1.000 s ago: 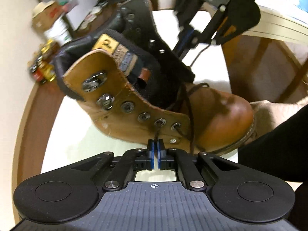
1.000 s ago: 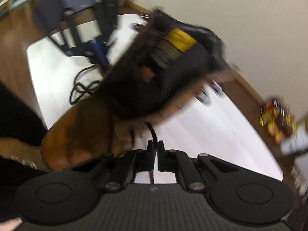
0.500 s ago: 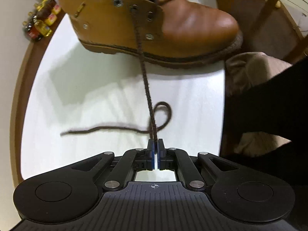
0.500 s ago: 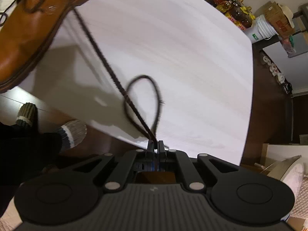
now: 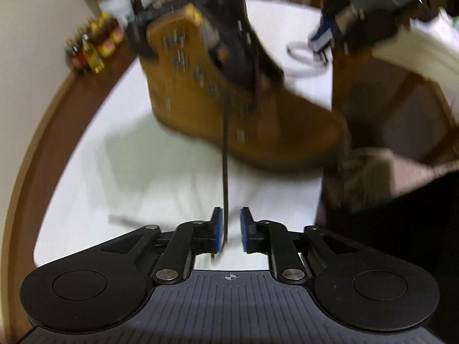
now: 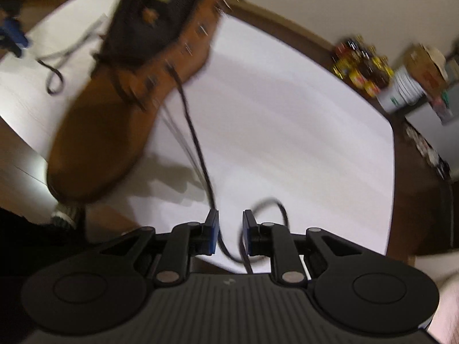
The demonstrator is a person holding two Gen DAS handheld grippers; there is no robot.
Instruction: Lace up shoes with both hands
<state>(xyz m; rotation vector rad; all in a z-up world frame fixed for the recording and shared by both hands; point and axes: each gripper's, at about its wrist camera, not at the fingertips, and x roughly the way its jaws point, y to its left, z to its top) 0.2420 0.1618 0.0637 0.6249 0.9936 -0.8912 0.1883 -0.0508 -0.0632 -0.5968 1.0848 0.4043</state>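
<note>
Left tool (image 5: 229, 233), black with blue pads: jaws opening, a clear gap between the pads, thin dark brown lace (image 5: 225, 154) running straight up through that gap close to the left pad, not pinched. Right tool (image 6: 229, 235), same build: jaws opening too, pads apart, the lace's other end (image 6: 195, 140) dropping in beside the left pad and curling in a loose loop past the right pad, not gripped either.

Further out, tan-brown leather ankle boot (image 5: 229, 100), blurred in both views, standing on the white rounded surface (image 5: 120, 172) near its edge, toe toward the right in the left wrist view. High shaft with a row of metal eyelets and hooks along each flap, black padded collar and tongue, yellow tag at the top of the tongue. Laced across the lower eyelets only; each lace end leaving the boot at a low eyelet and stretching toward a tool. A further slack stretch of lace lying on the surface beyond the boot.

Beyond the surface, on the brown wooden floor by the wall: cluster of small bottles with yellow and red labels (image 6: 363, 68), white plastic bucket (image 6: 401, 91) just beside them, an open cardboard box (image 6: 424, 66) near it, contents too blurred to make out.
</note>
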